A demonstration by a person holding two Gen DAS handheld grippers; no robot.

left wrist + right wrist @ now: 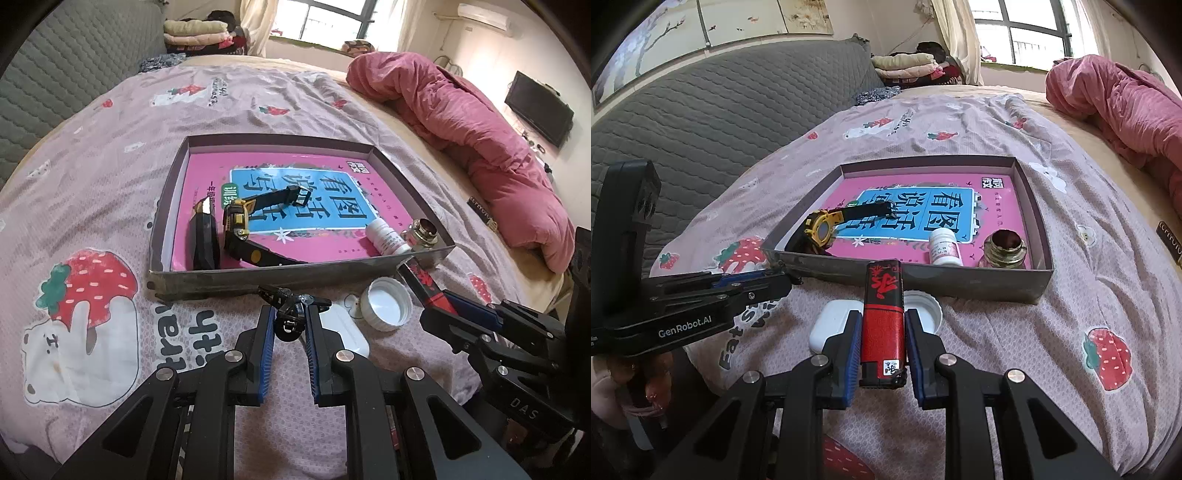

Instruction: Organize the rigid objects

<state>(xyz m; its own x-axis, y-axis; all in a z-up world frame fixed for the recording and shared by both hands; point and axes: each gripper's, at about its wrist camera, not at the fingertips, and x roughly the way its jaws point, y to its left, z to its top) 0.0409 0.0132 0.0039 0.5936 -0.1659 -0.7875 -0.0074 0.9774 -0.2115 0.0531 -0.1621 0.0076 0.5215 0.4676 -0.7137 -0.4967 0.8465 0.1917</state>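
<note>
A shallow grey box (pixel 229 275) (pixel 960 282) lined with a pink book lies on the bed. Inside are a black-and-gold utility knife (pixel 205 236), a gold-and-black watch (pixel 240 225) (pixel 822 229), a white pill bottle (pixel 386 238) (pixel 943 245) and a brass-rimmed jar (pixel 424 232) (pixel 1004 249). My left gripper (pixel 290 319) is shut on a small black clip (pixel 291 301) just before the box's near wall. My right gripper (pixel 881 325) (pixel 458 306) is shut on a red-and-black lighter (pixel 882 317) (pixel 424 282), its tip by the box's near wall.
A white jar lid (pixel 386 302) (pixel 929 308) and a white earbud case (pixel 347 328) (pixel 831 323) lie on the strawberry-print sheet before the box. A pink duvet (pixel 461 122) is bunched at the right. A grey quilted headboard (pixel 720 110) stands at the left.
</note>
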